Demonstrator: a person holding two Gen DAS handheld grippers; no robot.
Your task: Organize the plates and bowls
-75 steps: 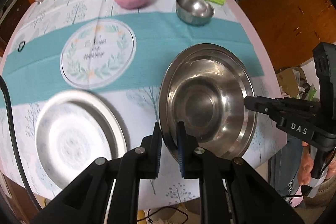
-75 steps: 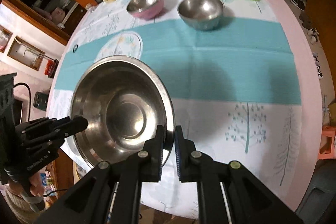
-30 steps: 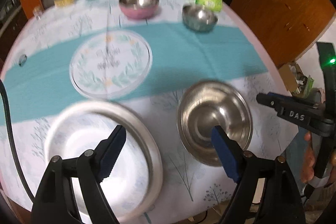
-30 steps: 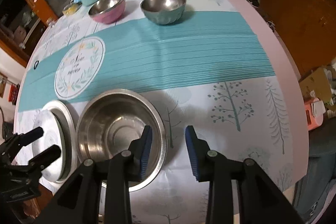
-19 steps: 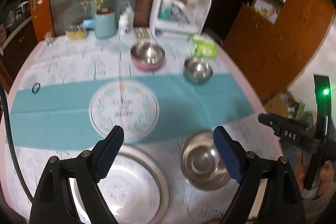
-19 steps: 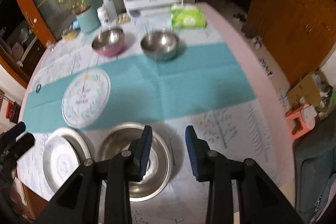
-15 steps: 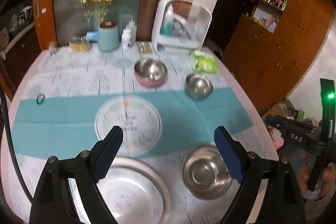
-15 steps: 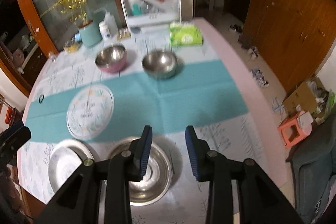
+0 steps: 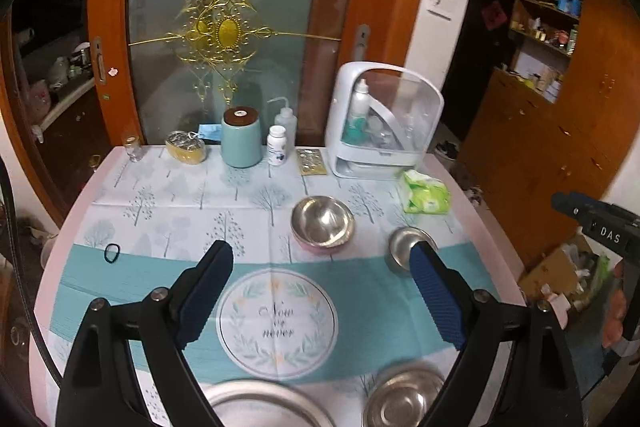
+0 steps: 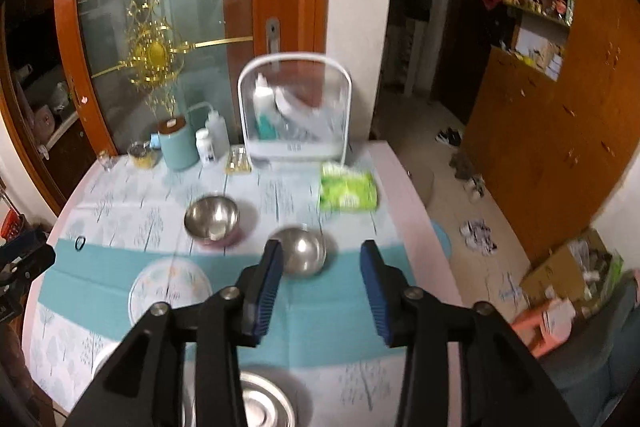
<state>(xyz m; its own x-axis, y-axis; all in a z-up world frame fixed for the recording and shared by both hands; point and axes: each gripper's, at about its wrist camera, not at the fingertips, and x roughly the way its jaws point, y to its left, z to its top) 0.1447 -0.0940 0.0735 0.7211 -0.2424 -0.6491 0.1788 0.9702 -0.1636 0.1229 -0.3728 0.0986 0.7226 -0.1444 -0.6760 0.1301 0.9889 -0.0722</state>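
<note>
Left wrist view: the left gripper hung with jaws spread wide and empty above the printed plate, the pink bowl just beyond that plate. Right wrist view: the right gripper was released too, framing the steel bowl right of the printed plate.

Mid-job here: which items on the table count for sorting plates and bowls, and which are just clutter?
Job items:
- pink-based steel bowl
- small steel bowl
- round floral plate
- large steel plate
- wide steel bowl at near edge

Clutter:
- teal canister
- white pill bottle
- green wipes pack
- black hair tie
</note>
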